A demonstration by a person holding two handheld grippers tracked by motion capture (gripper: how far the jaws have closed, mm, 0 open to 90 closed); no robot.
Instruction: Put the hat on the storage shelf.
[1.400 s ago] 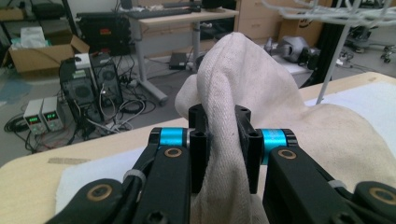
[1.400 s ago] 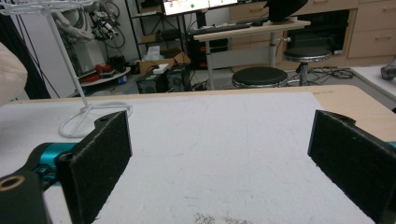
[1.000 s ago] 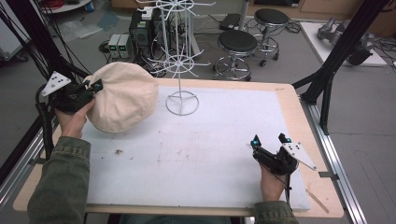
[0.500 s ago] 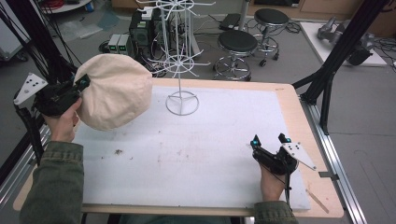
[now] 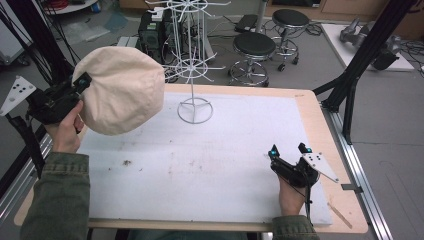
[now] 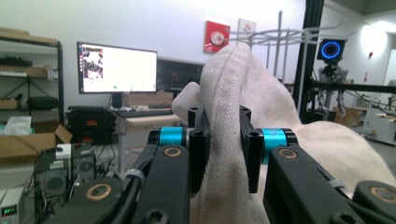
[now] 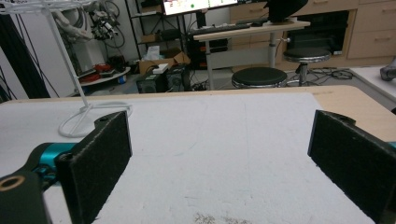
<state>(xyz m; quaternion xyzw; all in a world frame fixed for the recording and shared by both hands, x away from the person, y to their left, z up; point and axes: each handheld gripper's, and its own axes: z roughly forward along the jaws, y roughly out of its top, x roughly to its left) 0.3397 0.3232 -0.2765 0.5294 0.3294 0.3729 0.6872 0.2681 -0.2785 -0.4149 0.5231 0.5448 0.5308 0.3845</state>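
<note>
Left gripper (image 5: 80,84): jaws pinching a fold of the cream hat (image 5: 122,90), held aloft left of the wire rack (image 5: 192,60).
Right gripper (image 5: 290,152): jaws spread, empty, low on the white mat (image 5: 200,160), well right of the rack.
Advice: probably hanging; approach a prong level, keeping the pinch firm.

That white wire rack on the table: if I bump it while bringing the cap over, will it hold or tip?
Probably tippy. The wire rack is tall and thin on a single post, standing on a small ring base. It looks light, so even a nudge high up may rock or slide it on the white mat. The cream cap, pinched in the left gripper, looks soft, so contact should be gentle.
</note>
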